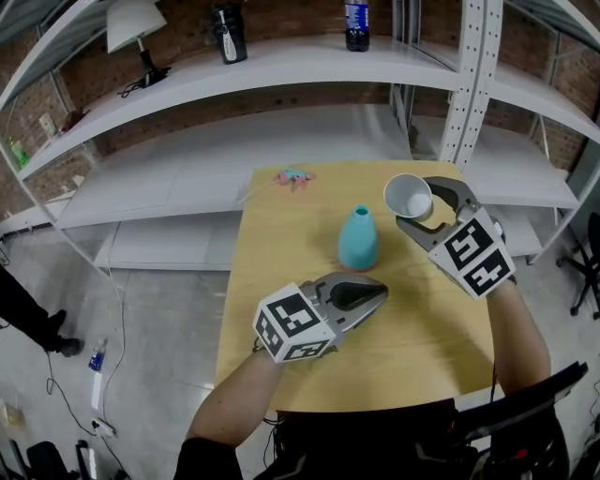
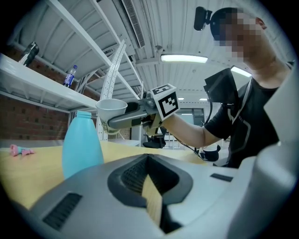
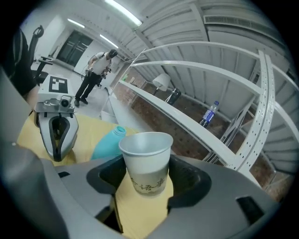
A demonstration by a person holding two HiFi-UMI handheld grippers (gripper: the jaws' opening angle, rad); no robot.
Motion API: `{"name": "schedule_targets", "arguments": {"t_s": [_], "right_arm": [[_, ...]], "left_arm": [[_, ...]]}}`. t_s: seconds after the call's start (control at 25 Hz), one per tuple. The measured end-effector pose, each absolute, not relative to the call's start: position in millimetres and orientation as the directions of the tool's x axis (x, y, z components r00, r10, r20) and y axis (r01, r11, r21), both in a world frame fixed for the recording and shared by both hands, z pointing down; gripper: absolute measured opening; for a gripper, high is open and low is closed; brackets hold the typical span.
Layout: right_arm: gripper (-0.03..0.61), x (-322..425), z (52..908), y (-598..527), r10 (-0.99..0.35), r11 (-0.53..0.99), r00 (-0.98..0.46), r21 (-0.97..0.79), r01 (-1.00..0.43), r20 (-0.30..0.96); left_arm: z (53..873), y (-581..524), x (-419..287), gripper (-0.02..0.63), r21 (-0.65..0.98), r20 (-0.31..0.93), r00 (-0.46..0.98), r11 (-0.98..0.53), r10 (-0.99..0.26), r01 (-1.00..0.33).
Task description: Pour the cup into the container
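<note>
A white paper cup [image 1: 409,196] stands upright between the jaws of my right gripper [image 1: 417,204], which is shut on it, lifted above the right part of the wooden table [image 1: 422,337]. In the right gripper view the cup [image 3: 145,161] fills the middle, gripped on both sides by the gripper [image 3: 145,173]. A teal narrow-necked container [image 1: 357,239] stands mid-table, just left of the cup and a little lower; its open mouth shows in the right gripper view [image 3: 119,131]. My left gripper [image 1: 380,292] lies low in front of the container, shut with nothing in it, its tips [image 2: 149,159] pointing toward the container [image 2: 82,142].
A small pink and blue object [image 1: 293,177] lies at the table's far edge. White curved shelves [image 1: 309,66] behind carry a lamp [image 1: 131,28], a dark bottle [image 1: 229,33] and a blue-labelled bottle [image 1: 356,25]. A person [image 3: 96,74] stands far off.
</note>
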State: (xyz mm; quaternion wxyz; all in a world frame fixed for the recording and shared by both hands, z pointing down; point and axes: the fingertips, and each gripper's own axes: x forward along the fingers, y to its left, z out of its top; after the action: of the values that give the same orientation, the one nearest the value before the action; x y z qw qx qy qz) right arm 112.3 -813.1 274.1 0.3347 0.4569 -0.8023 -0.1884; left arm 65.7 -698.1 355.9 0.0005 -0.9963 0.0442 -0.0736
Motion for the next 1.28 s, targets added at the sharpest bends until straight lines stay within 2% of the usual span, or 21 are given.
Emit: {"name": "schedule_targets", "arguments": {"t_s": [0.52, 1.28], "right_arm": [[0.287, 84, 260, -826, -0.896, 0.439, -0.268, 0.803, -0.403, 0.355], [0.287, 76, 265, -833, -0.927, 0.363, -0.178, 0.911, -0.197, 0.331]], "left_arm": [[356, -692, 64, -0.005, -0.007, 0.150, 0.988, -0.999, -0.047, -0.046], [357, -691, 62, -0.005, -0.006, 0.152, 0.987, -0.999, -0.041, -0.040]]}}
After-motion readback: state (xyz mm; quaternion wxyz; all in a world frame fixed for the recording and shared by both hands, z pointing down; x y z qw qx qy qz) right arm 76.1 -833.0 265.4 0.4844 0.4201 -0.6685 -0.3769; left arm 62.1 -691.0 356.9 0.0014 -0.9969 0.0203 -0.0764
